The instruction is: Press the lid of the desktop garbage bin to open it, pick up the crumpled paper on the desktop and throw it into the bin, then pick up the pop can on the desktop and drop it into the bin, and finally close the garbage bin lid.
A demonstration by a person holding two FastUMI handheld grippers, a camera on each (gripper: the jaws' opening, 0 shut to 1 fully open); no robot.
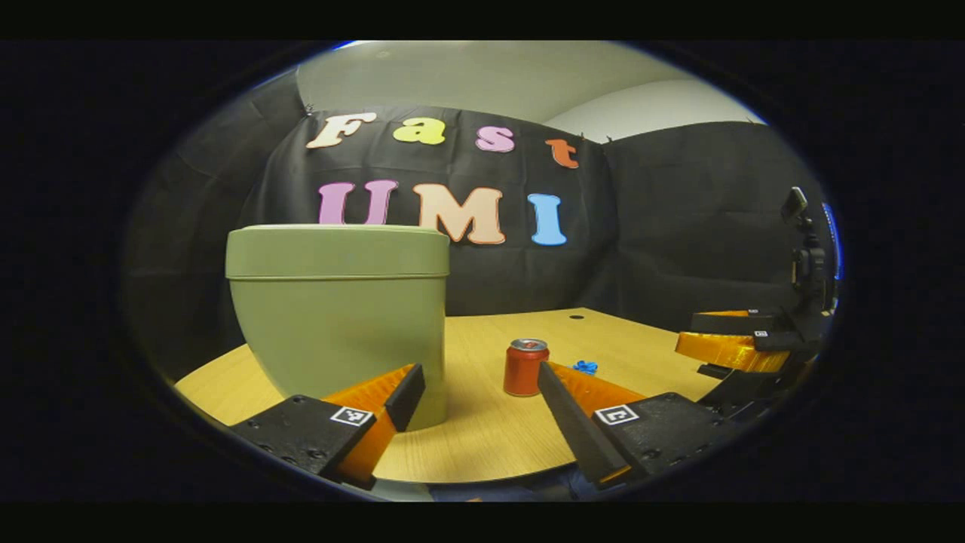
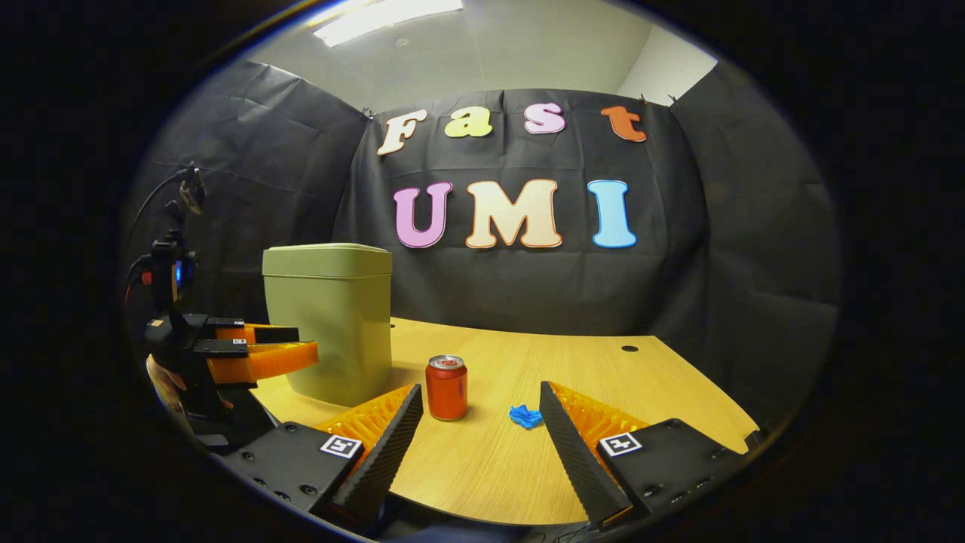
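**Both claws open and empty; bin lid down, can and paper on the bench**

Your left claw (image 1: 480, 392) is spread wide with nothing between its fingers. In the left gripper view the garbage bin (image 1: 339, 317) stands upright just ahead of its left finger (image 1: 392, 396), lid (image 1: 337, 251) closed flat on top. The finger tip overlaps the bin's lower right corner in this view; you cannot tell whether it touches. The pop can (image 1: 525, 367) stands upright on the bench (image 1: 482, 430), right of the bin and just beyond the tip of the right finger. The crumpled paper (image 1: 585, 367), small and blue, peeks out past that same finger, right of the can.

Your right claw (image 2: 479, 422) is likewise wide open and holds nothing. In the right gripper view the pop can (image 2: 446, 387) sits ahead of the gap, nearer the left finger (image 2: 384, 437). The crumpled paper (image 2: 525, 416) lies on the bench (image 2: 573, 362) inside the gap, nearer the right finger, apart from both. The garbage bin (image 2: 332, 320) stands farther back left, lid (image 2: 327, 259) shut.

From the right gripper view your left claw (image 2: 301, 343) hangs beside the bin's left face, low on its wall, jaws apart. From the left gripper view the right claw (image 1: 705, 339) sits at the far right edge, well apart from the can.
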